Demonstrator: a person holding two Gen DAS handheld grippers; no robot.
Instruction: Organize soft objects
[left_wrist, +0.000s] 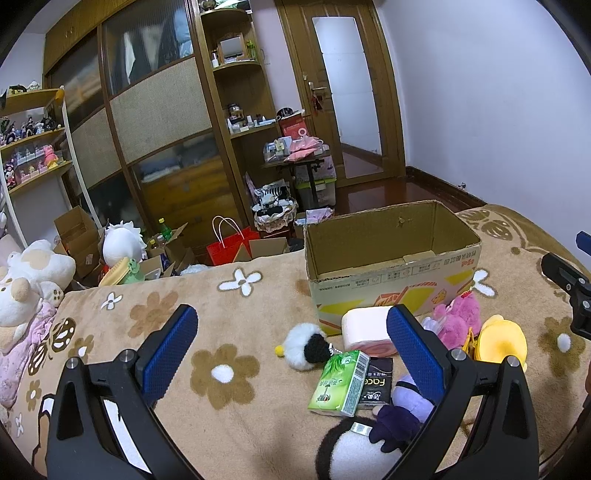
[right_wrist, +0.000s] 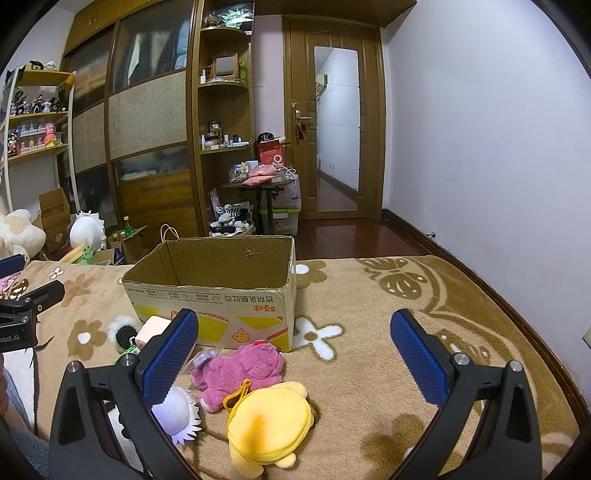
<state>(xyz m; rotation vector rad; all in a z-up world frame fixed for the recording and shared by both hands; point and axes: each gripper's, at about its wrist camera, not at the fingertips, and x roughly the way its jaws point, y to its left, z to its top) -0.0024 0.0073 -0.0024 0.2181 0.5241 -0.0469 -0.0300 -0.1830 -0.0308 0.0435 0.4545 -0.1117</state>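
An open cardboard box (left_wrist: 391, 269) (right_wrist: 214, 295) stands on the flowered blanket. In front of it lie soft things: a white-and-black pompom toy (left_wrist: 308, 345) (right_wrist: 123, 332), a pink-white block (left_wrist: 365, 328) (right_wrist: 151, 328), a pink plush (left_wrist: 460, 319) (right_wrist: 240, 369), a yellow plush pouch (left_wrist: 502, 339) (right_wrist: 269, 421), a purple-and-white plush (left_wrist: 402, 402) (right_wrist: 175, 410), and a black-and-white plush (left_wrist: 351, 454). My left gripper (left_wrist: 291, 336) is open above the blanket, left of the pile. My right gripper (right_wrist: 295, 339) is open above the pink and yellow plush.
A green tissue pack (left_wrist: 340, 384) and a black packet (left_wrist: 376, 382) lie among the toys. Large plush toys (left_wrist: 26, 280) sit at the blanket's left end. Boxes, a red bag (left_wrist: 231, 247) and clutter stand on the floor beyond the bed, before the wardrobe and door.
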